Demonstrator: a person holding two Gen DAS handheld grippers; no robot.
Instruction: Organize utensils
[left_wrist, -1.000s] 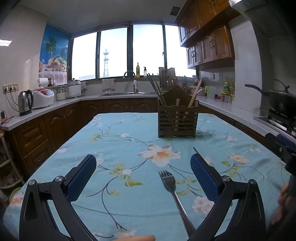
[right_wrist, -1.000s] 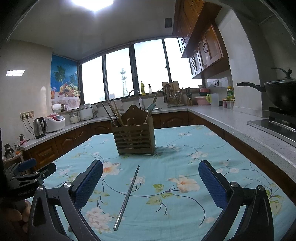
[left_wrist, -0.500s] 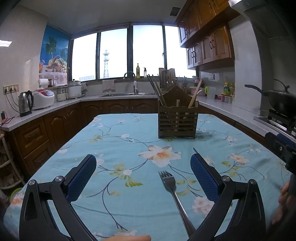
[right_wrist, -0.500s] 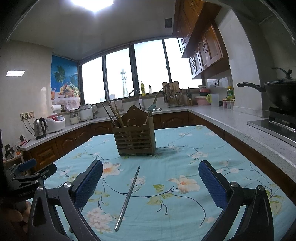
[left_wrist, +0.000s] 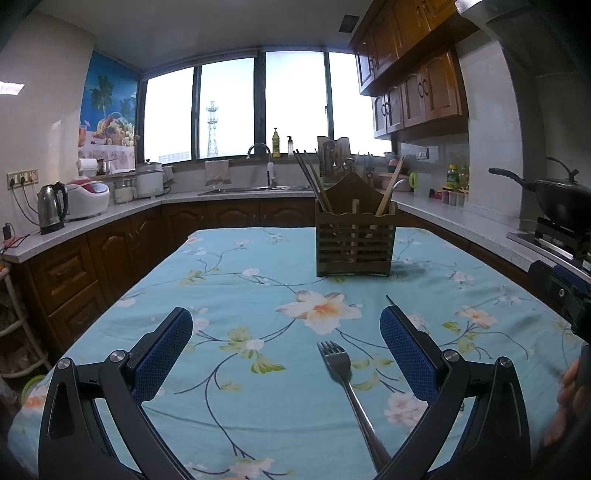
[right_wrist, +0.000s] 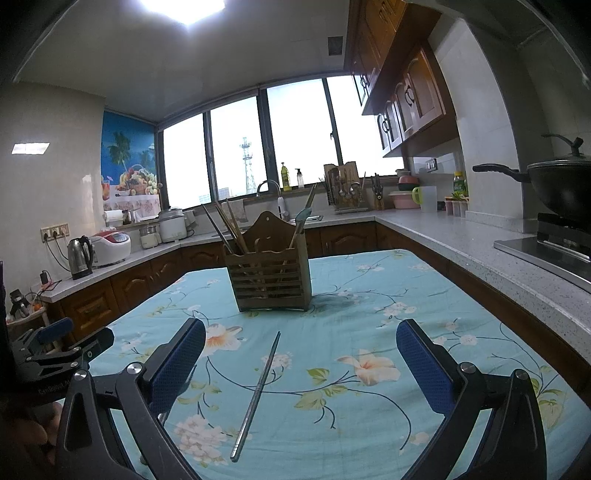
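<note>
A metal fork lies on the floral tablecloth between the open fingers of my left gripper, tines pointing away. A metal chopstick lies between the open fingers of my right gripper. A wooden slatted utensil holder stands upright at mid-table with chopsticks and a spoon in it; it also shows in the right wrist view. Both grippers are empty and hover low over the near part of the table.
Kitchen counters run round the table, with a kettle and rice cookers at the left and a black wok on the stove at the right. The left gripper's body shows at the left edge of the right wrist view.
</note>
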